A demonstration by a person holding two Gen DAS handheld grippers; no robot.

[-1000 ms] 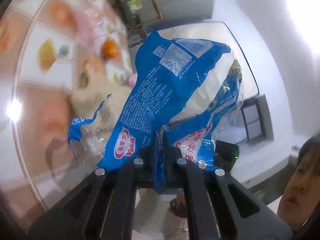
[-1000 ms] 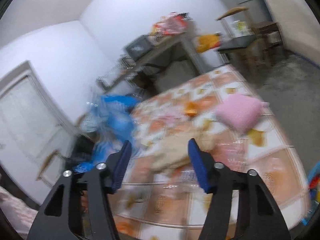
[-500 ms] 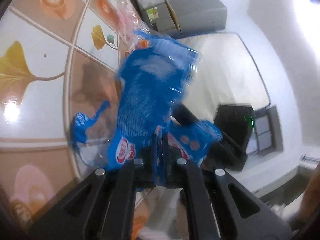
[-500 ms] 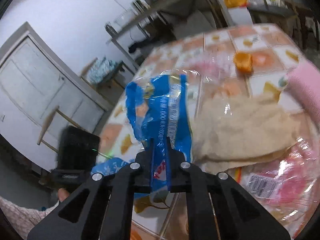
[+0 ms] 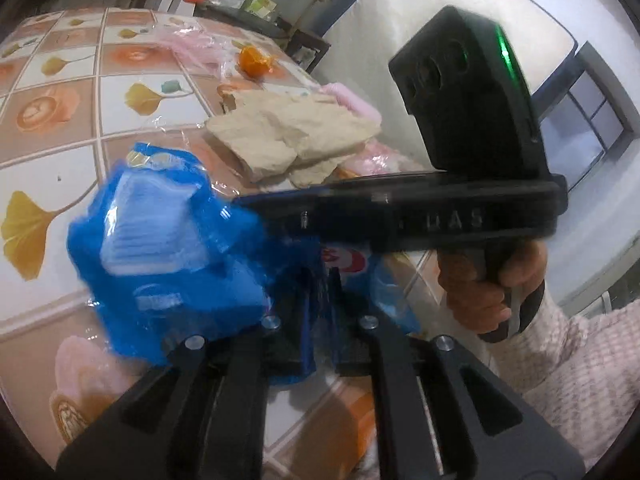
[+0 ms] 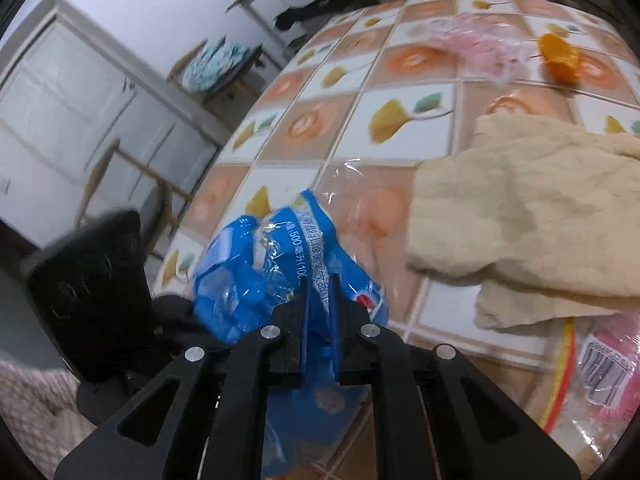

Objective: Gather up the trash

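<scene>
Between both sets of jaws, just above the near edge of the counter [image 6: 400, 128]: one crumpled blue wrapper [image 5: 168, 264], printed plastic, empty by the look of it.

Left gripper [image 5: 320, 312]: jaws nearly closed, pinching a fold of the wrapper; the bulk of the wrapper bunches up and to the left of them.

Right gripper [image 6: 318, 308]: jaws likewise clamped on the wrapper [image 6: 280, 264], which rises ahead and left of them. In the left wrist view this gripper lies crosswise, its tip buried in the wrapper, the person's right hand [image 5: 488, 280] on the grip.

Long axis: not readable; the wrapper is balled between the two grips, which sit close together. Neither arm is nearer; both hold it.

Containers: no bin or bag shows in either view. Judgement: the carry to a bin cannot be planned from these views.

Other items on the counter, beyond the wrapper:
- beige cloth [image 6: 528, 208], rumpled, lying flat
- orange peel or wrapper [image 6: 560, 58], far side
- pink plastic film [image 6: 484, 40], near the orange piece
- clear packet with barcode [image 6: 600, 364], at the near right edge, part under the cloth
</scene>
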